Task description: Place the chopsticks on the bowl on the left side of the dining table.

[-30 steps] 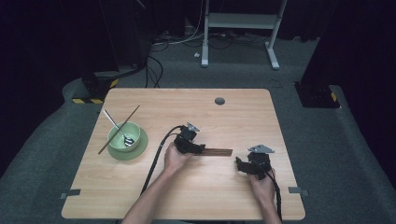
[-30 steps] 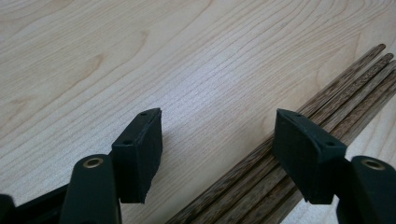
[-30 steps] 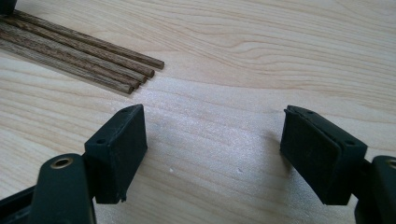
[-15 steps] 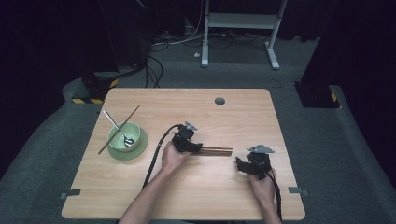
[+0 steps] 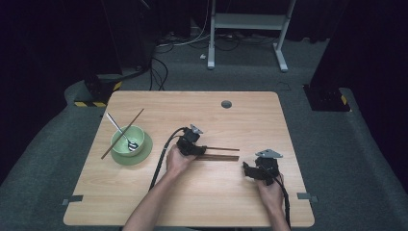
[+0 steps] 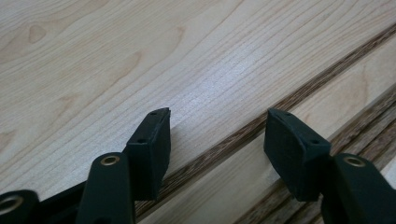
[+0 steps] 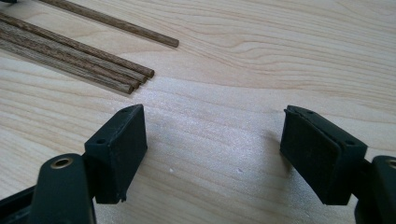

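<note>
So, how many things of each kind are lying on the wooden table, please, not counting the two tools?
Pale green round bowl: 1
Pale green round saucer: 1
Silver metal spoon: 1
Dark brown wooden chopsticks: 5 (4 lying flat, 1 across the bowl)
Total: 8

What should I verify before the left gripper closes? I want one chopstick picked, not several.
1. Single chopstick between the left gripper pads: ok; the jaws have just been closing around it.
2. Pads pressing on it: not ok, gaps show on both sides.
3. Bundle of chopsticks outside the jaws: cannot tell, it runs close under the right-hand pad.
4. Right gripper out of the way: ok, open over bare table, chopstick tips ahead of it.
5. Green bowl reachable: ok, with a spoon and one chopstick in it.
</note>
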The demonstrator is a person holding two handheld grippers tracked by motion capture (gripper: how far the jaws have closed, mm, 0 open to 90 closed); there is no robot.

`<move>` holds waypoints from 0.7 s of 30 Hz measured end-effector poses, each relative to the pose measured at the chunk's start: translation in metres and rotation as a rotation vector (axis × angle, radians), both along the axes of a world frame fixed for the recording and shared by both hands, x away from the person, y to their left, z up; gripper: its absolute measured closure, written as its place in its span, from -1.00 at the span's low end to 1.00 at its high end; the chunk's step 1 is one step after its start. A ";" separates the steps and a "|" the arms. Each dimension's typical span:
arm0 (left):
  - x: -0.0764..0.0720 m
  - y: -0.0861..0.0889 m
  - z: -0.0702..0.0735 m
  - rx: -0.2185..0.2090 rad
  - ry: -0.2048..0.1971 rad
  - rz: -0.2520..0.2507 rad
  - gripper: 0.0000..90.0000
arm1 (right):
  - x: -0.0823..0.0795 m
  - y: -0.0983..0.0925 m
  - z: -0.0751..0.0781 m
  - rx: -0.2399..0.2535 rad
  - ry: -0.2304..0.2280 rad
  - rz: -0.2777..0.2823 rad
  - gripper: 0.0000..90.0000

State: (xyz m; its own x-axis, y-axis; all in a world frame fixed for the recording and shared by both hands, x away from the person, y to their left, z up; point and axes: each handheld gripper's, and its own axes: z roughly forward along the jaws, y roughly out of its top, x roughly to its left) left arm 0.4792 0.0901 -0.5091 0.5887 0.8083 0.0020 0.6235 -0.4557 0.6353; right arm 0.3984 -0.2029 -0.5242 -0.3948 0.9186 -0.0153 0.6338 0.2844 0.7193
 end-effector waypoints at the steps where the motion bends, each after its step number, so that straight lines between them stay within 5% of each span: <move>1: 0.000 0.001 0.000 0.001 -0.002 0.000 -0.04 | 0.000 0.000 0.000 0.000 0.000 0.000 -0.51; 21: 0.012 0.007 0.002 0.008 0.004 -0.001 0.30 | 0.000 0.000 0.000 -0.001 0.000 0.000 -0.51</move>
